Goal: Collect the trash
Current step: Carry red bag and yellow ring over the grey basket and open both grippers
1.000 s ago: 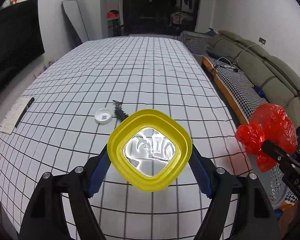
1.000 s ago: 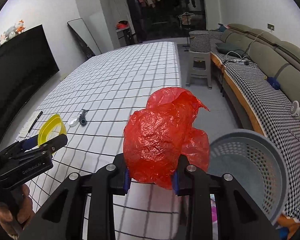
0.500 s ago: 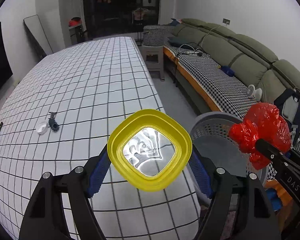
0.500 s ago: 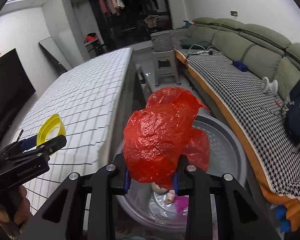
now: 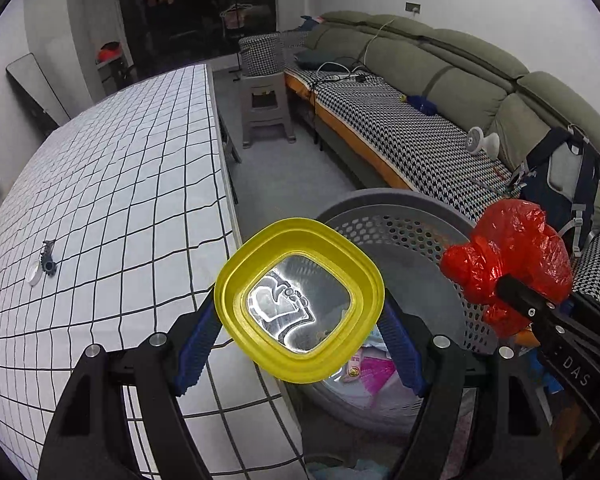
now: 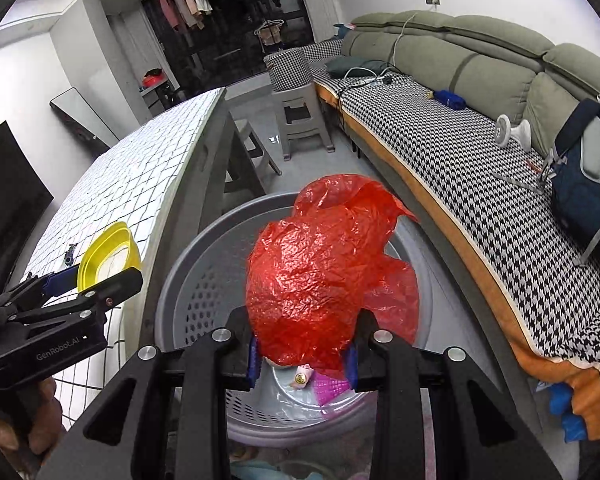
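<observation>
My left gripper (image 5: pixel 300 332) is shut on a yellow square lid with a clear window (image 5: pixel 299 300), held over the table's right edge beside the grey perforated basket (image 5: pixel 404 224). My right gripper (image 6: pixel 303 356) is shut on a crumpled red plastic bag (image 6: pixel 324 268), which hangs right over the basket (image 6: pixel 204 280). Pink and white scraps (image 6: pixel 328 388) lie at the basket's bottom. The right view also shows the left gripper (image 6: pixel 96 280) with the lid (image 6: pixel 108 256) at the left. In the left wrist view the red bag (image 5: pixel 512 256) sits at the right.
The checked tablecloth table (image 5: pixel 100 200) carries a small white cap (image 5: pixel 34 272) and a black gear-like piece (image 5: pixel 49 258) at its left. A grey stool (image 5: pixel 266 112) stands beyond the table. A long sofa (image 6: pixel 480 120) with a backpack (image 6: pixel 584 168) runs along the right.
Both grippers have swung rightward off the table toward the basket. The red bag now hangs over the basket's mouth, and the lid has come to the table's right edge.
</observation>
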A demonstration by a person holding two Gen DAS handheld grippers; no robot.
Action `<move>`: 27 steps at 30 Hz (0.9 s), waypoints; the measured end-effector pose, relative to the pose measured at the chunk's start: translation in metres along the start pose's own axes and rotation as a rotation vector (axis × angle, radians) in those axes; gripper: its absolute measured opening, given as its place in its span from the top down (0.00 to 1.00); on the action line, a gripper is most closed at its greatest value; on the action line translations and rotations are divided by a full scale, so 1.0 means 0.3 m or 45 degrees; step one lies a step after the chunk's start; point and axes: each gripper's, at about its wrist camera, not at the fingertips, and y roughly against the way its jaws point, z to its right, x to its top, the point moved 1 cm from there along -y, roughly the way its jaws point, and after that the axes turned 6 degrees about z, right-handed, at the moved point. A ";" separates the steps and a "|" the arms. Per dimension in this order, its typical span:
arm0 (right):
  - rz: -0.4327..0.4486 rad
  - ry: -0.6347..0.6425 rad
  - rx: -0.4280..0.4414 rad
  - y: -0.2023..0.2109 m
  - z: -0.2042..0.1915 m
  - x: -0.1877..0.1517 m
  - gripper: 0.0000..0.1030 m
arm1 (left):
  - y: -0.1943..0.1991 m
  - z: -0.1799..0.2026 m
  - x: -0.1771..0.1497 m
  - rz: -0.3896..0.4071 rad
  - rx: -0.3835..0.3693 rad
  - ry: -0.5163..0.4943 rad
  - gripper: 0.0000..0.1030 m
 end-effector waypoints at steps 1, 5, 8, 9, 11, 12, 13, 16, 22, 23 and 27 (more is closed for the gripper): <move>-0.001 -0.002 0.001 -0.002 0.002 0.001 0.71 | -0.006 0.007 0.001 -0.005 0.000 -0.005 0.28; -0.024 -0.007 0.008 -0.029 0.012 -0.001 0.71 | -0.040 0.028 0.006 -0.029 0.002 -0.016 0.28; -0.048 -0.007 0.014 -0.056 0.011 0.000 0.71 | -0.067 0.036 0.010 -0.050 0.003 -0.016 0.28; -0.053 -0.008 0.016 -0.061 0.010 0.003 0.71 | -0.074 0.037 0.011 -0.055 0.002 -0.016 0.28; -0.066 -0.004 0.025 -0.075 0.007 0.007 0.71 | -0.086 0.040 0.012 -0.065 0.001 -0.016 0.28; -0.072 0.001 0.029 -0.082 0.003 0.009 0.71 | -0.090 0.041 0.012 -0.067 0.000 -0.017 0.28; -0.076 0.005 0.031 -0.087 0.005 0.011 0.71 | -0.093 0.042 0.012 -0.068 0.001 -0.017 0.28; -0.088 0.015 0.036 -0.103 -0.003 0.014 0.70 | -0.102 0.043 0.013 -0.074 -0.001 -0.012 0.27; -0.100 0.014 0.041 -0.120 0.001 0.018 0.68 | -0.107 0.052 0.014 -0.080 -0.004 -0.014 0.26; -0.101 0.015 0.041 -0.120 0.000 0.017 0.68 | -0.108 0.052 0.014 -0.080 -0.005 -0.015 0.26; -0.102 0.019 0.037 -0.119 0.005 0.019 0.58 | -0.104 0.055 0.013 -0.083 -0.007 -0.015 0.26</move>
